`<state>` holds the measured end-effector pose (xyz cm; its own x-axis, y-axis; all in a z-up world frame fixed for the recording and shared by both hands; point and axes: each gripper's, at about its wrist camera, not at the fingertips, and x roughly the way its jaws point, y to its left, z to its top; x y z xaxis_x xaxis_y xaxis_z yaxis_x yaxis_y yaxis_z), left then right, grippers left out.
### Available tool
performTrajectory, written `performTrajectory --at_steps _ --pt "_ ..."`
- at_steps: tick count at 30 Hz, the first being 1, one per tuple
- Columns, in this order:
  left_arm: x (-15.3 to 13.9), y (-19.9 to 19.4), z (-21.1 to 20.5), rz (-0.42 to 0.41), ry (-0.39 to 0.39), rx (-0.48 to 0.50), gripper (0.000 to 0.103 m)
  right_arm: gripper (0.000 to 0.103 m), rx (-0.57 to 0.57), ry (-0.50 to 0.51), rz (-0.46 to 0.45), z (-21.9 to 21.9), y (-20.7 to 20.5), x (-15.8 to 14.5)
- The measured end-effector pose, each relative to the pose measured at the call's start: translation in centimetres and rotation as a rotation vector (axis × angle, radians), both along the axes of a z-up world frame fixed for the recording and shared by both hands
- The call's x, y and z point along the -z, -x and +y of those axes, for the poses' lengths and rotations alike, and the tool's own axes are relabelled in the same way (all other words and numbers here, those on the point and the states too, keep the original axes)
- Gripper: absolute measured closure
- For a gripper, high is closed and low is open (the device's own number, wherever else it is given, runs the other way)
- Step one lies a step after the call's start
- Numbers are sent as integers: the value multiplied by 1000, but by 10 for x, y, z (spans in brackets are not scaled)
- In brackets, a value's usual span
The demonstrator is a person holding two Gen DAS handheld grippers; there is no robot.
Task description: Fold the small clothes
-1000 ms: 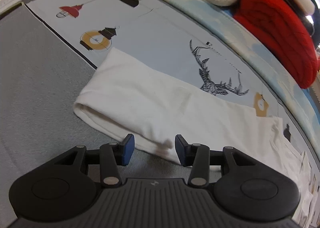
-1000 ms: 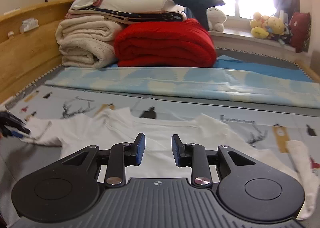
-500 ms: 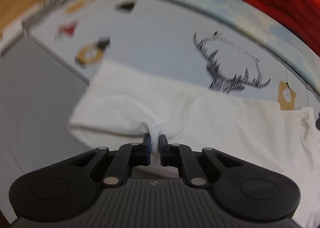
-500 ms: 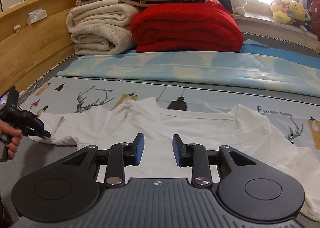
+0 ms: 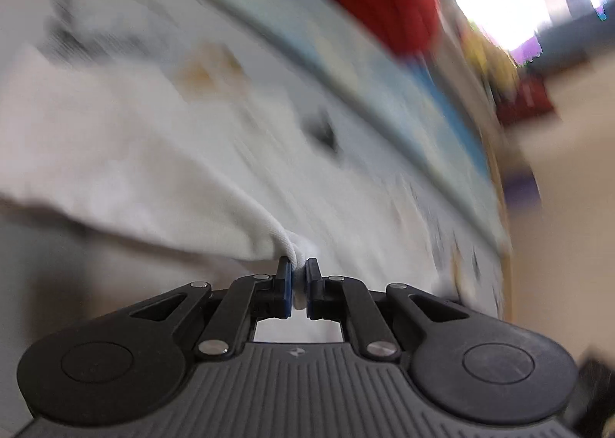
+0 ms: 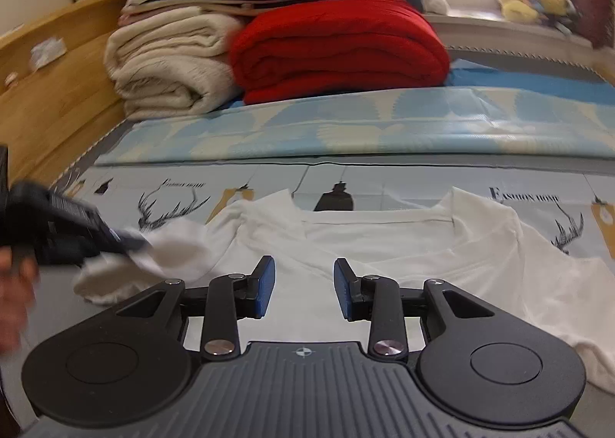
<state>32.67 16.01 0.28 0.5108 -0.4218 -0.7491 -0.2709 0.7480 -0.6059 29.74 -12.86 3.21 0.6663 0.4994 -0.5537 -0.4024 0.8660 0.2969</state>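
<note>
A white T-shirt (image 6: pixel 384 242) lies spread on the printed bed sheet, collar toward the far side. My left gripper (image 5: pixel 299 272) is shut on the shirt's left sleeve (image 5: pixel 153 184) and holds it lifted off the bed; the left wrist view is badly blurred. In the right wrist view the left gripper (image 6: pixel 130 246) shows at the left, pulling the sleeve (image 6: pixel 169 249) up and inward. My right gripper (image 6: pixel 303 284) is open and empty, hovering just over the shirt's body near its lower middle.
A red folded blanket (image 6: pixel 338 50) and cream folded blankets (image 6: pixel 169 69) are stacked at the far side, with more bedding on top. A wooden bed frame (image 6: pixel 46 107) runs along the left. Stuffed toys (image 6: pixel 534 0) sit on the windowsill.
My left gripper closed on the sleeve edge, then lifted it and swung it to the right over the shirt. My right gripper moved closer to the shirt and stayed open.
</note>
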Motion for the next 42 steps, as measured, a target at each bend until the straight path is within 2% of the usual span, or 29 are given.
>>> performTrajectory --at_steps 1,2,3,4,7,9,14,19,21,23,26,28,30,33,36,38,42 --pt "4 -4 -14 14 -3 50 95 68 15 -9 9 -2 -2 1" --pt "5 -7 -24 22 -17 86 89 68 30 -20 23 -5 -4 3" --pt "5 -10 -29 33 -40 105 83 68 43 -32 43 -7 -7 5" --pt "5 -11 -30 41 -63 111 73 68 53 -45 67 -9 -11 8" --pt "-1 -15 -18 50 -136 70 72 68 76 -88 163 -14 -20 21" --pt "-8 -17 -11 35 -206 44 72 67 63 -108 232 -14 -24 31" --pt "-25 -17 17 29 -312 -31 72 67 28 -141 364 -1 -28 55" --pt "-33 -16 33 24 -339 -57 72 64 -21 -281 597 17 -32 85" --pt "-34 -15 36 21 -345 -54 72 64 -19 -334 652 21 -31 91" --pt "-34 -16 39 18 -344 -56 72 62 -12 -362 670 25 -31 92" --pt "-36 -15 45 17 -347 -69 72 61 -13 -337 648 31 -31 90" --pt "-38 -16 48 13 -356 -78 72 65 -7 -294 623 33 -32 88" --pt "-41 -17 52 4 -378 -87 72 85 7 -239 573 33 -32 85" --pt "-50 -19 63 -15 -433 -122 72 99 -5 -212 511 29 -32 78" --pt "-57 -18 80 -20 -451 -188 72 99 -22 -213 456 22 -33 70" --pt "-60 -17 91 -16 -455 -241 72 99 10 -163 350 14 -34 51" --pt "-62 -17 97 -17 -465 -266 72 100 134 -72 -27 -24 -28 -9"
